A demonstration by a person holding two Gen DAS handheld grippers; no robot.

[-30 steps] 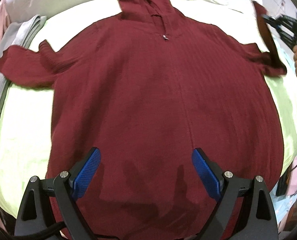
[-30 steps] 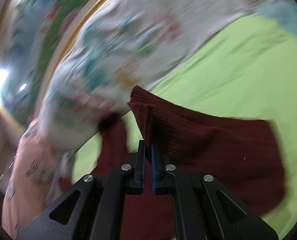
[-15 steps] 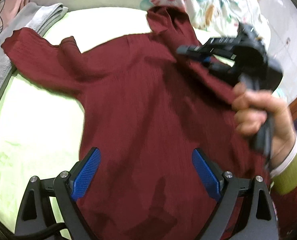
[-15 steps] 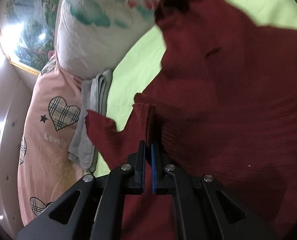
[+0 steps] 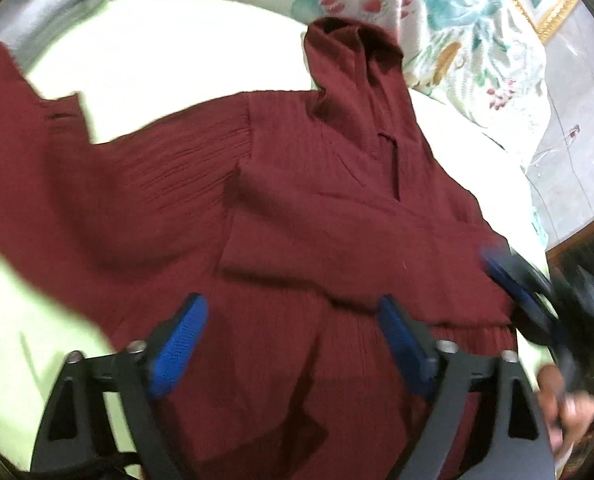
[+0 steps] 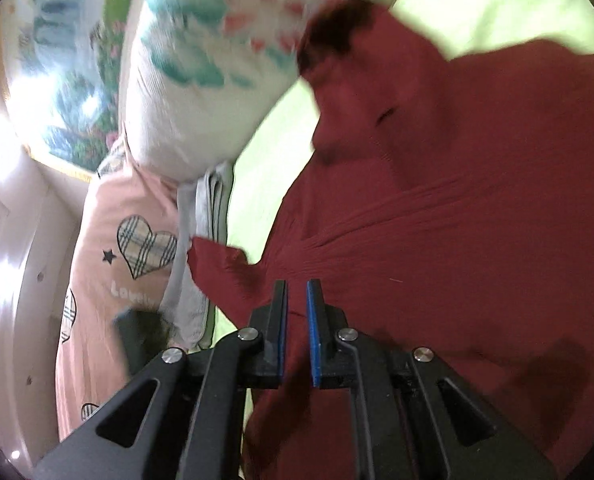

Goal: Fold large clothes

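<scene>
- Lying flat on a pale lime-green bedsheet, a dark red ribbed knit hooded garment fills most of the left wrist view, its hood pointing toward a white pillow with a teal and red floral print.
- One sleeve of the garment is folded across its chest as a flat band; the other sleeve stretches out to the side, its cuff near a folded grey cloth.
- The left gripper hovers above the lower front of the garment with its blue-padded jaws spread wide apart and nothing between them.
- The right gripper is above the garment's body, its jaws parted by a narrow gap; no fabric sits in that gap.
- From the left wrist view the right gripper appears blurred at the garment's side edge, with a hand on its handle.
- In the right wrist view the outstretched sleeve's cuff rests against the folded grey cloth, beside a pink cover with plaid hearts.
</scene>
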